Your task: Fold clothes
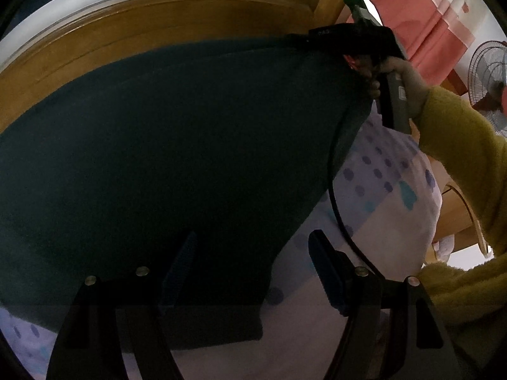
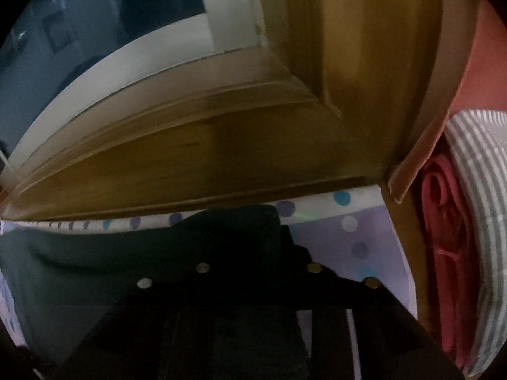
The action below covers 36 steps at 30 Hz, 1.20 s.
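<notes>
A dark teal garment [image 1: 177,145] lies spread on a bed with a polka-dot sheet [image 1: 380,196]. My left gripper [image 1: 253,269] hovers open over the garment's near right corner. Its left blue pad [image 1: 179,269] is above the cloth and its right pad [image 1: 326,272] is above the sheet. A hand in a yellow sleeve [image 1: 456,145] holds my right gripper [image 1: 298,36] at the garment's far right corner. In the right wrist view my right gripper [image 2: 244,221] has its jaws drawn together on a dark fold of the garment [image 2: 95,262]. The pads themselves are lost in shadow.
A wooden frame [image 1: 158,22] runs along the far side of the bed, with a window above it [image 2: 158,9]. A pink curtain [image 1: 421,31] and a fan [image 1: 488,72] stand at right. Pink cloth [image 2: 443,221] and striped cloth [image 2: 481,190] lie beside the bed. A black cable [image 1: 336,202] crosses the sheet.
</notes>
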{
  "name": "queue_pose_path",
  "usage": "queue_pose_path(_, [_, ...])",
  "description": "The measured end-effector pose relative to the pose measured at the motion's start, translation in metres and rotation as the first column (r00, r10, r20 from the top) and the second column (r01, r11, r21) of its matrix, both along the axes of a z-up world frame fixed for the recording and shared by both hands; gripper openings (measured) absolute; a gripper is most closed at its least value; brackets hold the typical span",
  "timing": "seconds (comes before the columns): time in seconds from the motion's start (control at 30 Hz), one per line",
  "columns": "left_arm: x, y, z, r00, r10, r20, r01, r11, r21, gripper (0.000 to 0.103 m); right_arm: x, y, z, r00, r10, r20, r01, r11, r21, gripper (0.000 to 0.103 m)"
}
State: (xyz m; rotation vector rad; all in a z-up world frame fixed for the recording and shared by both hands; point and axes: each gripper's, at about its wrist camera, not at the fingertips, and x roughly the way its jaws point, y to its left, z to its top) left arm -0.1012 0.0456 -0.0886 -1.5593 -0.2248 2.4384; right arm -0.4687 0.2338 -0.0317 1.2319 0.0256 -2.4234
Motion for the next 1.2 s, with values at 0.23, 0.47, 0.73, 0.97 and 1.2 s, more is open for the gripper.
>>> queue_pose_path(0.23, [-0.003,-0.010,0.017,1.000,0.024,0.000,-0.024,0.998,0.064,0.074,0.040,0.005,0.043,0.985,0.054,-0.166,-0.054,0.999,0.001,0.049])
queue_pose_path(0.47, [-0.073,-0.021,0.049,0.991,-0.025,-0.128,0.028,0.999,0.019,0.074,0.097,-0.015,0.017,0.964,0.237,-0.120,-0.243,0.969,-0.034,0.052])
queue_pose_path(0.73, [-0.118,-0.051,0.035,0.990,0.087,-0.110,-0.076,0.992,0.099,0.072,0.113,-0.072,-0.018,0.918,0.394,-0.046,-0.397,0.913,-0.093,0.049])
queue_pose_path(0.97, [-0.074,-0.059,0.031,0.989,0.125,-0.076,-0.115,0.986,0.120,0.072,0.076,-0.137,-0.003,0.798,0.601,-0.039,-0.602,0.799,-0.015,0.049])
queue_pose_path(1.2, [-0.057,-0.061,0.021,0.986,0.156,-0.050,-0.146,0.975,0.165,0.072,0.066,-0.185,-0.024,0.621,0.778,0.100,-0.784,0.614,0.095,0.047])
